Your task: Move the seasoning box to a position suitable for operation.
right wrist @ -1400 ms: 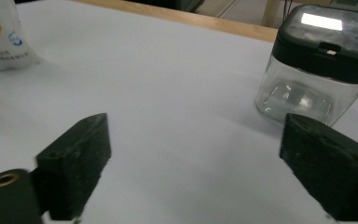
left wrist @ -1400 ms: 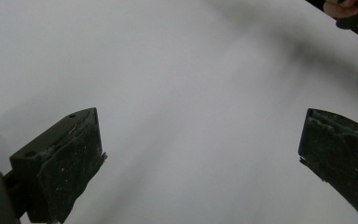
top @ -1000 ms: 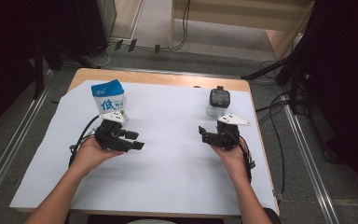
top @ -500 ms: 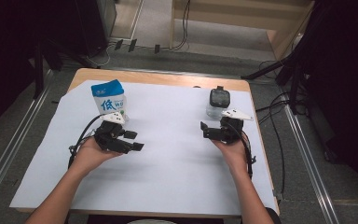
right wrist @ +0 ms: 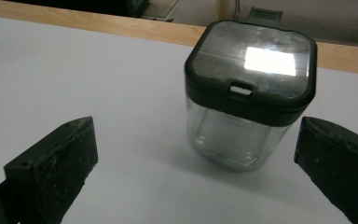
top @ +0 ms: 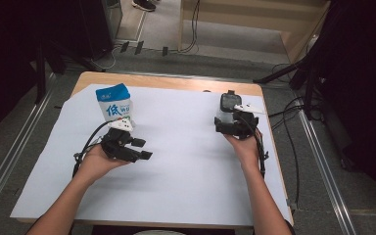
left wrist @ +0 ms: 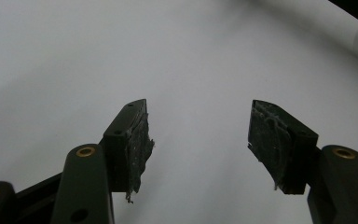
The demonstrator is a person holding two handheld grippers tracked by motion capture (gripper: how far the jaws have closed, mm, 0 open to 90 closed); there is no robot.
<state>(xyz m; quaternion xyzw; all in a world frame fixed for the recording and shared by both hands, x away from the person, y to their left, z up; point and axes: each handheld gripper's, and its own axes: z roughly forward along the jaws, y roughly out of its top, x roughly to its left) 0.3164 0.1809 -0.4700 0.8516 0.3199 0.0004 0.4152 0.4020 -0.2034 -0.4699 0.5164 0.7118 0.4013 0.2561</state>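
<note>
Right gripper (right wrist: 196,154) jaws spread wide, just opened, nothing gripped. Clear lidded jar (right wrist: 248,93) stands upright dead ahead, just beyond them, far right on desk (top: 176,83). Left gripper (left wrist: 200,140) released, well apart.

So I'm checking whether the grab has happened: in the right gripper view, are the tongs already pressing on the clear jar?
No: the tongs stand wide apart, with the clear jar ahead between them and white sheet visible on both sides.

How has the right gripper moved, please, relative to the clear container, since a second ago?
Yes: the right gripper has moved up the high view to the clear container, its jaws just opened wide, nothing gripped.
</note>
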